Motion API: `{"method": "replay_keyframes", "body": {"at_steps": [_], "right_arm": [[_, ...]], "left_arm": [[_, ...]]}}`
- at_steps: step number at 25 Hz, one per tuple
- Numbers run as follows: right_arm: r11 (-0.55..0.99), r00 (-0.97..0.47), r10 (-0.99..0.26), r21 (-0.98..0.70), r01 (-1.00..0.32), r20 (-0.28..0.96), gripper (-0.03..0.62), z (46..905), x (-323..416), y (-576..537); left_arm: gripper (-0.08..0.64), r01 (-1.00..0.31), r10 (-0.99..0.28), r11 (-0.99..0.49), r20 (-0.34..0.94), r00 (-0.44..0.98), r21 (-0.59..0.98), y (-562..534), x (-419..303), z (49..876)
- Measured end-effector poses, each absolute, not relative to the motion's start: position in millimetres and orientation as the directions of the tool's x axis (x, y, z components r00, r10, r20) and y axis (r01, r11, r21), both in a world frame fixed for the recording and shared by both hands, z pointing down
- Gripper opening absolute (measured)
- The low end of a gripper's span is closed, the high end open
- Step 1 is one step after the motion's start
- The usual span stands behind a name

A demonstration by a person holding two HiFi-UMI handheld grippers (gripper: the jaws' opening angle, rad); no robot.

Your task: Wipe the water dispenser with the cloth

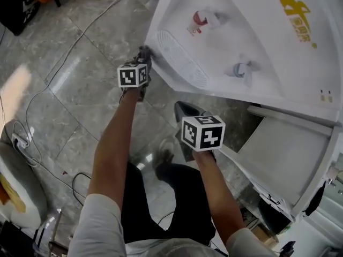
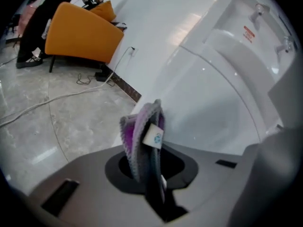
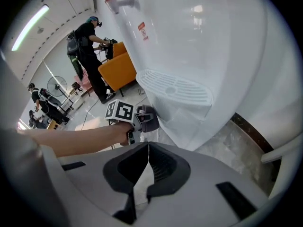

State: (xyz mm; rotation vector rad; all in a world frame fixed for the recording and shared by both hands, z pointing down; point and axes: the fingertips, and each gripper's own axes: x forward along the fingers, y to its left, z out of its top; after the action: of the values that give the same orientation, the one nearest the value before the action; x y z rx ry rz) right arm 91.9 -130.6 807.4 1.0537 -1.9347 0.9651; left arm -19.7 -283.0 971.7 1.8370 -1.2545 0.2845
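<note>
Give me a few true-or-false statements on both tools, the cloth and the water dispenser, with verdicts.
1. The left tool is shut on the grey-and-purple knitted cloth. True.
2. The right tool also grips a cloth. False: its jaws are together with nothing between them.
3. The white plastic water dispenser has a red tap and a blue tap. True.
4. The left tool is up at the red tap. False: it is beside the edge of the ribbed drip grille.
</note>
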Motion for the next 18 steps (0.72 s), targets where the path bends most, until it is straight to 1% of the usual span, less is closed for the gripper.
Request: {"method": "replay_keyframes", "body": {"at_steps": [5,10,14,18], "right_arm": [[0.342,-0.361,-0.314,-0.25,-0.906,0.878,0.014,813.7,109.5,-125.8],[0.283,-0.298,-0.308,-0.212,-0.935,0.904,0.014,790.2,138.0,-107.0],[0.221,-0.267,-0.314,-0.204,-0.954,0.911,0.014,764.6,163.6,-90.1],[0.181,-0.228,-0.329,-0.176,-0.968,0.916,0.014,734.0,191.3,-71.7]], "left_arm": [[0.046,-0.802,-0.589,-0.193,0.587,0.555,0.565,-267.4,32.9,963.2],[0.046,-0.738,-0.565,-0.186,0.544,0.62,0.648,-236.1,80.6,931.9],[0.046,-0.708,-0.543,-0.167,0.535,0.647,0.687,-214.2,111.0,906.6],[0.046,-0.655,-0.49,-0.198,0.506,0.71,0.729,-190.2,144.5,882.0]]}}
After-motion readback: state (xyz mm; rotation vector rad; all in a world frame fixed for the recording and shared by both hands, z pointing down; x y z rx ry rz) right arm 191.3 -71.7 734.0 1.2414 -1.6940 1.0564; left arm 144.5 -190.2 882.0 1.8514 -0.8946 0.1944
